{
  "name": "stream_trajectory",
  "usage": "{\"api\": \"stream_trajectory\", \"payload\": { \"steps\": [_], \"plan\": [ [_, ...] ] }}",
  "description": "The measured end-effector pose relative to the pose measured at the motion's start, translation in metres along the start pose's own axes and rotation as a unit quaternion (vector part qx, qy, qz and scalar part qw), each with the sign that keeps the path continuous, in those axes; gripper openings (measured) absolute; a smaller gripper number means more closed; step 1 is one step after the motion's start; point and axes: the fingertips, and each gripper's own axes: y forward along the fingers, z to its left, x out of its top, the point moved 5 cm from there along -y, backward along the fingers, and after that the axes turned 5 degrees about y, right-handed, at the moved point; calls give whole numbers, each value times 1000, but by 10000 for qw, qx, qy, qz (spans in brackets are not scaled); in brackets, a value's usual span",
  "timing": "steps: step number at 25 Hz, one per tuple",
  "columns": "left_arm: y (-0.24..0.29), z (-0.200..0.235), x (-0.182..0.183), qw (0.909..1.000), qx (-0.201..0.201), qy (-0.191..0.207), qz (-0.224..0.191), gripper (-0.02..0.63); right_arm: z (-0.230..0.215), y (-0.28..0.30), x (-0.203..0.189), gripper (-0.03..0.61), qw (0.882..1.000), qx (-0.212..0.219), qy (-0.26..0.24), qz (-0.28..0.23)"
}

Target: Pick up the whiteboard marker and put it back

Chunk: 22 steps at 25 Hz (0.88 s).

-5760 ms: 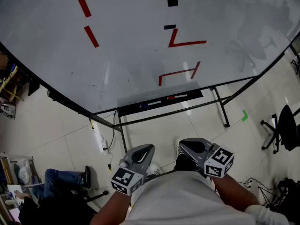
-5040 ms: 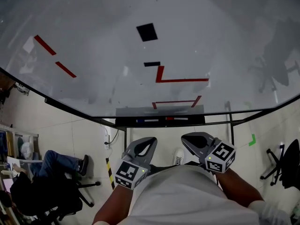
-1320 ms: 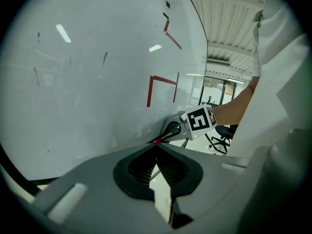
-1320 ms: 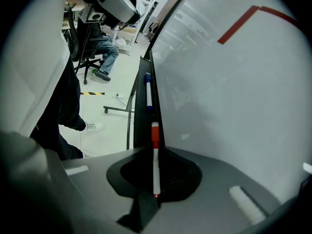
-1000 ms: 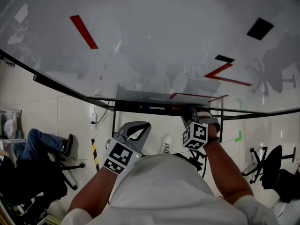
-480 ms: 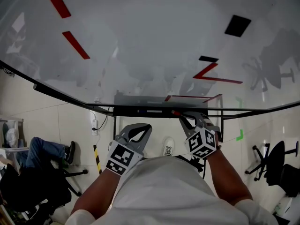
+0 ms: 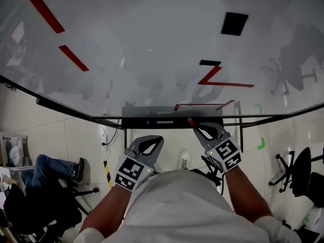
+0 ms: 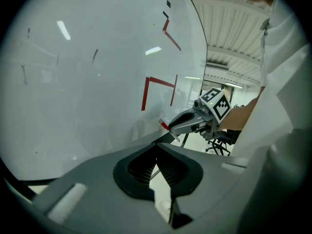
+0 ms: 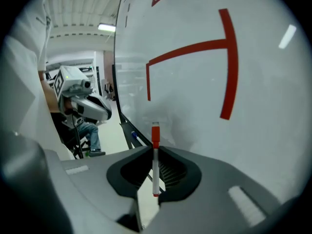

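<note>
A red-capped whiteboard marker (image 9: 155, 155) stands upright between the jaws of my right gripper (image 9: 155, 152), which is shut on it. In the head view the right gripper (image 7: 201, 127) hangs just in front of the board's black tray (image 7: 167, 121), the marker's red cap (image 7: 191, 120) poking past its tips. A blue-ended marker (image 7: 158, 121) lies in the tray. My left gripper (image 7: 147, 141) is lower left of the tray, shut with nothing in it. The left gripper view shows the left gripper (image 8: 157, 155) closed and the right gripper (image 8: 178, 126) with the red marker (image 8: 165, 126) ahead.
The big whiteboard (image 7: 152, 39) carries red tape strips (image 7: 46, 13) and black squares (image 7: 234, 23). Its metal stand legs (image 7: 241, 130) reach the tiled floor. A seated person (image 7: 38, 173) is at lower left, office chairs (image 7: 298, 171) at right.
My right gripper has come back from the tray with the red marker in it, and the head view has shifted slightly. The left gripper has stayed in place.
</note>
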Motion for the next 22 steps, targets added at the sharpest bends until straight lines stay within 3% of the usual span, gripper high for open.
{"api": "stream_trajectory", "payload": {
  "steps": [2,5,12,17,22],
  "plan": [
    [-1,0,0,9997,-26,-221,-47,17,1,-5,1,40,9990,146,384,-174],
    [-3,0,1,9997,-26,-231,-66,17,4,-9,3,40,9950,367,834,-398],
    [-3,-3,7,9996,-134,-167,-199,17,9,-22,11,40,9855,670,1332,-809],
    [-5,-3,14,9977,-263,-388,-485,17,18,-38,26,40,9805,912,1324,-1131],
    [-8,-6,20,9965,-402,-319,-655,17,24,-52,32,40,9748,1065,1460,-1311]
  ]
}}
